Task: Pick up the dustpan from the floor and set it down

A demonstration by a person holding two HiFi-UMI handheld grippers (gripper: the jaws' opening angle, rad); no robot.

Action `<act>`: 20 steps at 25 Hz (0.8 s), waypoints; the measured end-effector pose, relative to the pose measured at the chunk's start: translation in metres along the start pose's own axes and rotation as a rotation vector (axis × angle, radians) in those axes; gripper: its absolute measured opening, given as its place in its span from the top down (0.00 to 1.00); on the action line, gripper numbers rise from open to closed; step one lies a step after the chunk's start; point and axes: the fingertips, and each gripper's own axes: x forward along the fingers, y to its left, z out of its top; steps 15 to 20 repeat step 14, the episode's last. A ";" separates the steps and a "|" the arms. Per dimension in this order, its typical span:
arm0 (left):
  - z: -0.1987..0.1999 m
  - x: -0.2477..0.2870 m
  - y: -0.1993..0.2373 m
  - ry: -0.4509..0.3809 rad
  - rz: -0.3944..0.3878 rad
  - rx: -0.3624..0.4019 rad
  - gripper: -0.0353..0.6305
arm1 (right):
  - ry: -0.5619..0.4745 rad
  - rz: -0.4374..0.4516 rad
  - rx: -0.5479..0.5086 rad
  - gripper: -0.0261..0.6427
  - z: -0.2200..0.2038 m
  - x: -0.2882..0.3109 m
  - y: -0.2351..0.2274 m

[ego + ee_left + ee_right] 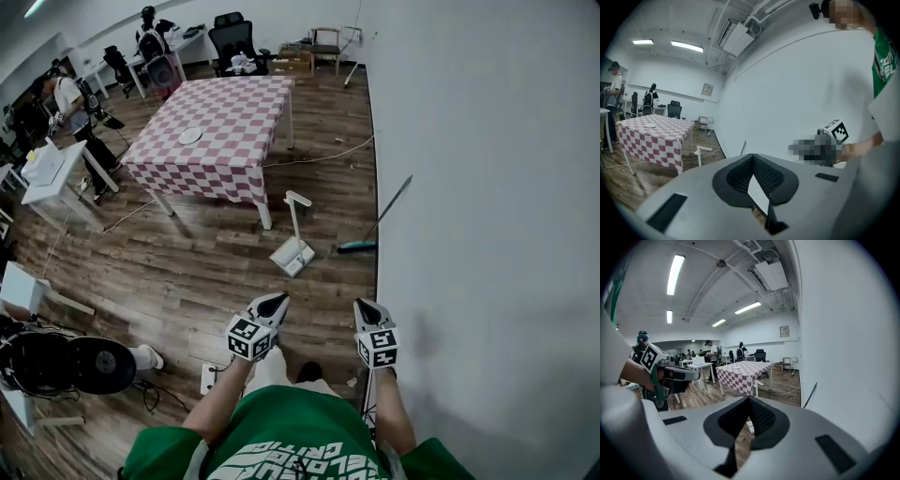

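The white dustpan [292, 255] stands on the wood floor by the checkered table's near corner, its long handle [298, 199] upright. Both grippers hover short of it, apart from it and empty. My left gripper [274, 304] is shut and points toward the pan from the near side. My right gripper [367, 310] is shut too, close to the white wall. In the left gripper view the closed jaws [752, 157] fill the foreground, with the dustpan [703, 150] far ahead. The right gripper view shows shut jaws [749, 400] and the dustpan handle [757, 382] beyond.
A broom [377, 223] leans on the white wall [487, 187] just right of the dustpan. The checkered table [220, 131] stands behind it, with a cable [319, 157] on the floor. A power strip [208, 378] lies by my feet. White desks, chairs and people are at the left.
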 end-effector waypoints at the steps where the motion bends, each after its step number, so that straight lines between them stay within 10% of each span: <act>1: 0.000 0.000 0.000 0.000 0.001 -0.001 0.94 | 0.000 0.000 -0.001 0.95 0.001 0.000 0.000; 20: -0.004 0.003 0.004 -0.004 0.010 -0.011 0.94 | 0.015 0.001 -0.022 0.95 -0.002 0.006 -0.003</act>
